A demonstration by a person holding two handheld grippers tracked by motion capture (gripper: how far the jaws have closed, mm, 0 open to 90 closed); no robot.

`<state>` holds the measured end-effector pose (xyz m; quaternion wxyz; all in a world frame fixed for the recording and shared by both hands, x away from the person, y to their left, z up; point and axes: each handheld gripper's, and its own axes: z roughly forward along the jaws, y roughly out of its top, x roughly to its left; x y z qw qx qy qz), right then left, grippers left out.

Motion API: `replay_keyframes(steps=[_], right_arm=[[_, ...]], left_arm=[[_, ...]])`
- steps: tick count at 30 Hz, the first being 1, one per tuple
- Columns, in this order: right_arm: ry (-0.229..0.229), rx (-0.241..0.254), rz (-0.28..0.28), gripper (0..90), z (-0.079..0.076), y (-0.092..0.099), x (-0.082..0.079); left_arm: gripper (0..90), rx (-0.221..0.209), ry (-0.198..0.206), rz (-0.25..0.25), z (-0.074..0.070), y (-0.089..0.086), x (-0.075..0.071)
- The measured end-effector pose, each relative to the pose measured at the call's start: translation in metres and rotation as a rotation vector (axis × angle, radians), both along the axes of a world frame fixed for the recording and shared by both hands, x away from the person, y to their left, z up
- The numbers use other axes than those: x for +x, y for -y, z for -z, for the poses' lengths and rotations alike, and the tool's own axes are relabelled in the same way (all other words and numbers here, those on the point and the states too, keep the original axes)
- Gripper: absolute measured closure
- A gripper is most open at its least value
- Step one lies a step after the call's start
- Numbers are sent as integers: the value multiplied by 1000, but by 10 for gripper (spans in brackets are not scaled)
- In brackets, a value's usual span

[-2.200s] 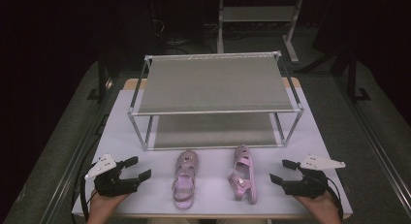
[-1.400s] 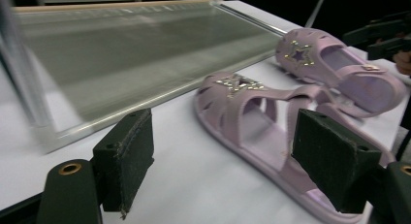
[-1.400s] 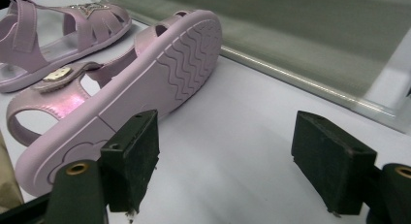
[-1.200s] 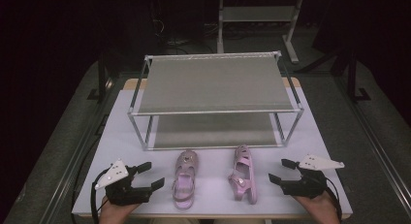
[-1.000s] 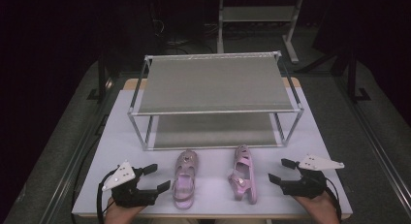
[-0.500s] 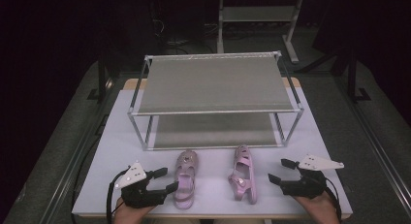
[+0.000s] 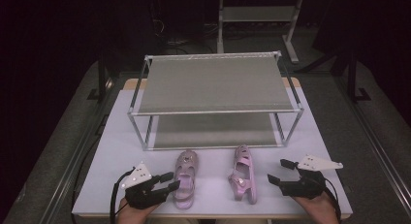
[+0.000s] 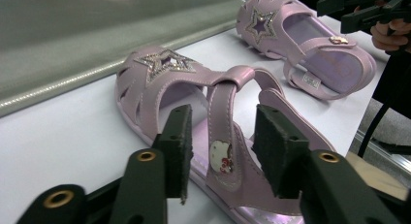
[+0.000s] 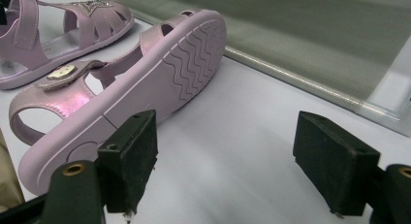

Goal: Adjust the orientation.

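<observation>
The left sandal [image 7: 184, 178] lay on the bench [image 7: 121, 136] with its long axis running front to back, its star-trimmed toe toward the rack [image 7: 215, 104] and its heel toward the near edge. It sat upright on its sole. The left gripper [image 7: 169, 182] came at it from its left, and in the left gripper view its jaws stood on either side of the ankle strap [image 8: 224, 136], one pad over the footbed, the other beyond the strap. The jaws had just been closing, at a middling gap, and a sliver of light was visible between each pad and the strap, so no grip was made yet.

The right sandal [image 7: 243, 174] lay near the first, tipped on its side with the ribbed sole [image 9: 165, 83] facing the right gripper [image 7: 278, 172], toe also toward the rack. That gripper hung wide open just to its right, with nothing between the jaws.

The sandals lay close to the bench's near edge, with a narrow bare strip between their toes and the rack's lower shelf [image 7: 213, 129]. Open surface lay to the left and right of the rack.
</observation>
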<state>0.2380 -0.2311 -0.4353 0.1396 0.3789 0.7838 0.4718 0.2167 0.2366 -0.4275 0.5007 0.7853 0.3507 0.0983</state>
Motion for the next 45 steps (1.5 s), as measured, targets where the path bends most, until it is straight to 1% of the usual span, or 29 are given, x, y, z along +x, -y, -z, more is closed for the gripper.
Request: replay_keyframes(steps=[1,2,6,9,10,12,15,16,17,19,20,22,23,25,29,33,39,42,45], right_arm=[[-2,0,1,237,0,0,0],[-1,0,0,237,0,0,0],[-2,0,-1,237,0,-1,0],[-5,-4,-4,237,0,-2,0],[-5,-4,-5,237,0,-2,0],[-5,-5,-7,237,0,-2,-1],[-3,-3,-4,237,0,-2,-1],[-3,-3,-4,237,0,-2,-1],[0,-3,-3,237,0,-2,-1],[-2,-5,-2,237,0,-2,-1],[-2,-5,-2,237,0,-2,-1],[-2,-8,3,238,0,-2,-1],[-2,-8,4,237,0,-2,-2],[0,-7,5,238,0,-2,-2],[1,-4,9,238,-1,-2,-3],[7,-3,7,238,-1,-2,-3],[8,4,12,238,-1,0,-3],[7,7,14,238,-1,0,-3],[11,4,8,238,-2,-1,-3]], left_arm=[[609,10,0,-2,0,1,0],[625,10,-4,0,0,3,-1],[654,26,-25,-2,1,6,-2],[696,23,-40,-20,0,5,-1],[713,14,-47,-34,0,4,-1],[747,11,-47,-48,0,3,-1],[784,17,-29,-73,0,2,-3],[792,17,-29,-73,0,2,-3],[800,4,-23,-94,0,-1,-3],[813,-20,-35,-107,-1,-5,-2],[820,-20,-35,-107,-1,-5,-2],[832,-48,-32,-126,-2,-9,-1],[835,-62,-22,-131,-5,-13,-2],[838,-98,-23,-132,-6,-15,-4],[839,-145,-10,-143,-11,-16,-6],[839,-178,21,-159,-17,-12,-6],[838,-228,35,-175,-18,-5,-1],[839,-232,38,-193,-15,-2,4],[838,-241,50,-206,-15,1,8]])
